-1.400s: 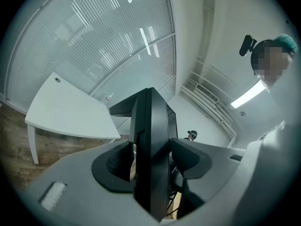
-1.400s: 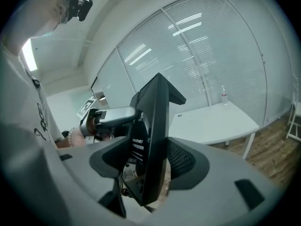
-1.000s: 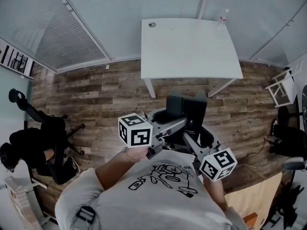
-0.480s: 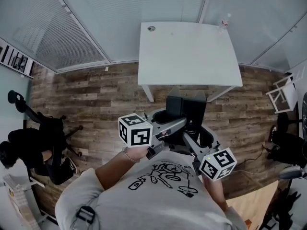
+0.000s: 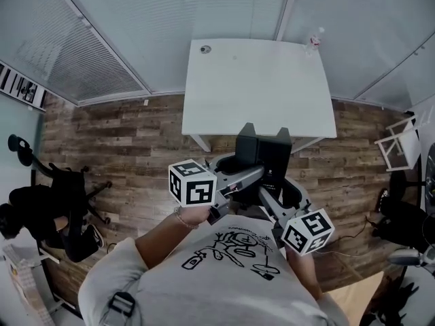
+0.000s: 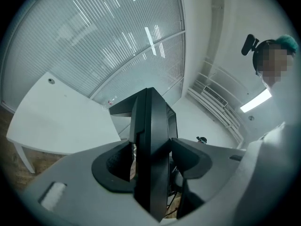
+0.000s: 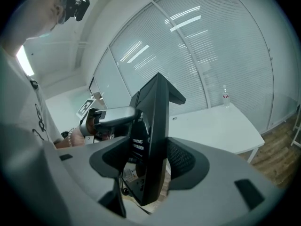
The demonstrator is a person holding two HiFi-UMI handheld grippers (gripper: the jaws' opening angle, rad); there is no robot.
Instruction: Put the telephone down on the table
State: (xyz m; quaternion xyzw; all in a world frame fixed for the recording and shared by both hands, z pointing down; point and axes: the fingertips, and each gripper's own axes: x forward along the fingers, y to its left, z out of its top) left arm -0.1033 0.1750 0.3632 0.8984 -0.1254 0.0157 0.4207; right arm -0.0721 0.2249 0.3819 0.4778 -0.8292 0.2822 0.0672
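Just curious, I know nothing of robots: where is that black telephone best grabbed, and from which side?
By its thin side panels, one claw from each side. The telephone is broad and blocky, but each panel is flat and narrow, and fits the left claw and the right claw.

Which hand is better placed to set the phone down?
Neither alone: left gripper and right gripper both clamp the black desk telephone, with the white rectangular table straight ahead, so probably use both.
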